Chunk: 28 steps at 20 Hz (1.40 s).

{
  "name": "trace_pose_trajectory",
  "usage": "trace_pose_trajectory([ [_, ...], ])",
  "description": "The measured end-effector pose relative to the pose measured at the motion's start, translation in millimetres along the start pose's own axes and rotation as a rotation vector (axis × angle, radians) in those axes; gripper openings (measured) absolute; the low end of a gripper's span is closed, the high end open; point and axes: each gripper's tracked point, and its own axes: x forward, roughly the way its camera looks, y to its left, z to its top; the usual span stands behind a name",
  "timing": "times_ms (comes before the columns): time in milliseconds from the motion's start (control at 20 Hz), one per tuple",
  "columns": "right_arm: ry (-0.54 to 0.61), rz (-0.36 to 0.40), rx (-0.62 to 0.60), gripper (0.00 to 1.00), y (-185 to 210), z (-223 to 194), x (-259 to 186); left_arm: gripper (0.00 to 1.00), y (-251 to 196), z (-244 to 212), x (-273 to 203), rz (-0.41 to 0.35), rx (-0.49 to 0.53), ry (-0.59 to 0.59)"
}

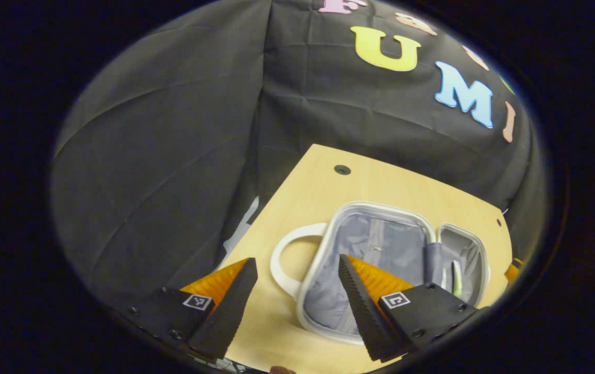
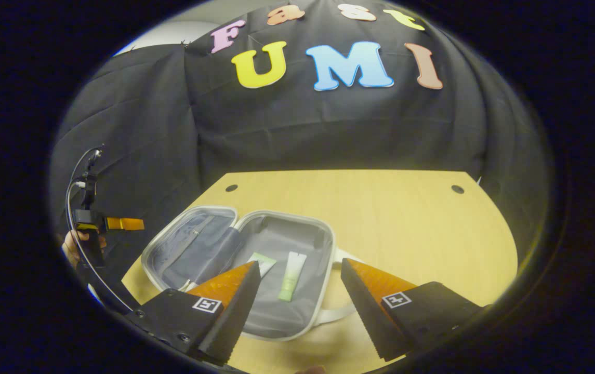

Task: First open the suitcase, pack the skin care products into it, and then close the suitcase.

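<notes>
Nearest us in the right gripper view, our right tongs (image 2: 297, 306) stand spread with nothing between them, held above the near edge of the counter (image 2: 406, 234). Just beyond their tips lies the small suitcase (image 2: 287, 322), open flat in two grey-lined halves. Two skin care tubes (image 2: 291, 275) rest side by side in the half straight ahead of these tongs, the paler one partly hidden behind the left finger. The other half (image 2: 188, 246) lies past it and to the left; it looks empty, though the lining's folds make that hard to be sure of.

In the left gripper view our left tongs (image 1: 297, 301) are likewise spread and hold nothing, hovering over the case's white carry handle (image 1: 284, 259) and the near shell. Beyond them the far shell carries the tubes, seen there as thin slivers (image 1: 455, 278). Farther left in the right gripper view, the left gripper (image 2: 105, 223) hangs off the counter's edge, apart from the case.

With the tubes lying inside and the case open, we judge that closing is what remains, unless more products wait out of sight. To close well, we would take one shell by its rim with one pair of tongs, steady the loaded shell with the other, fold slowly so the tubes do not slide toward the hinge, and keep the lining clear of the zip.
</notes>
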Motion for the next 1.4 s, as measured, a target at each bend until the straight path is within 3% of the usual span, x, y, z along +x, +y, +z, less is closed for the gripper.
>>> trace_pose_trajectory([
  [300, -0.005, -0.099, -0.003, 0.96, -34.0, 1.8, -21.5, 1.0, 37.8, -12.3, 58.9, -0.068, -0.182, 0.114],
  [600, 0.022, -0.139, -0.001, 0.96, -44.8, -7.2, -28.5, 0.99, 32.2, -39.1, 101.3, -0.14, -0.339, 0.203],
  [650, 0.022, -0.145, -0.003, 0.96, -46.3, -8.3, -28.9, 0.89, 30.0, -40.4, 103.3, -0.152, -0.354, 0.207],
  [700, 0.024, -0.153, -0.004, 0.96, -48.2, -9.4, -29.7, 0.95, 26.5, -42.9, 107.0, -0.161, -0.368, 0.215],
  [850, 0.023, -0.154, 0.011, 0.96, -48.6, -11.4, -33.9, 0.62, 21.6, -53.2, 116.2, -0.162, -0.396, 0.244],
  [1050, 0.013, -0.181, 0.026, 0.96, -59.0, -13.3, -40.3, 0.25, 28.0, -53.2, 116.8, -0.136, -0.392, 0.261],
  [1100, 0.014, -0.184, 0.031, 0.9, -60.4, -14.0, -42.4, 0.22, 26.6, -55.6, 116.5, -0.135, -0.38, 0.262],
  [1150, 0.012, -0.187, 0.034, 0.96, -62.9, -14.4, -43.9, 0.21, 26.1, -52.9, 114.2, -0.131, -0.365, 0.253],
  [1200, 0.01, -0.19, 0.034, 0.9, -64.9, -14.1, -46.2, 0.21, 23.9, -46.6, 112.1, -0.13, -0.365, 0.239],
  [1300, 0.003, -0.191, 0.033, 0.96, -68.3, -13.8, -50.0, 0.16, 24.3, -39.3, 101.1, -0.127, -0.34, 0.21],
  [1400, -0.011, -0.188, 0.032, 0.9, -72.8, -10.6, -53.7, 0.11, 16.3, -25.1, 85.7, -0.138, -0.339, 0.192],
])
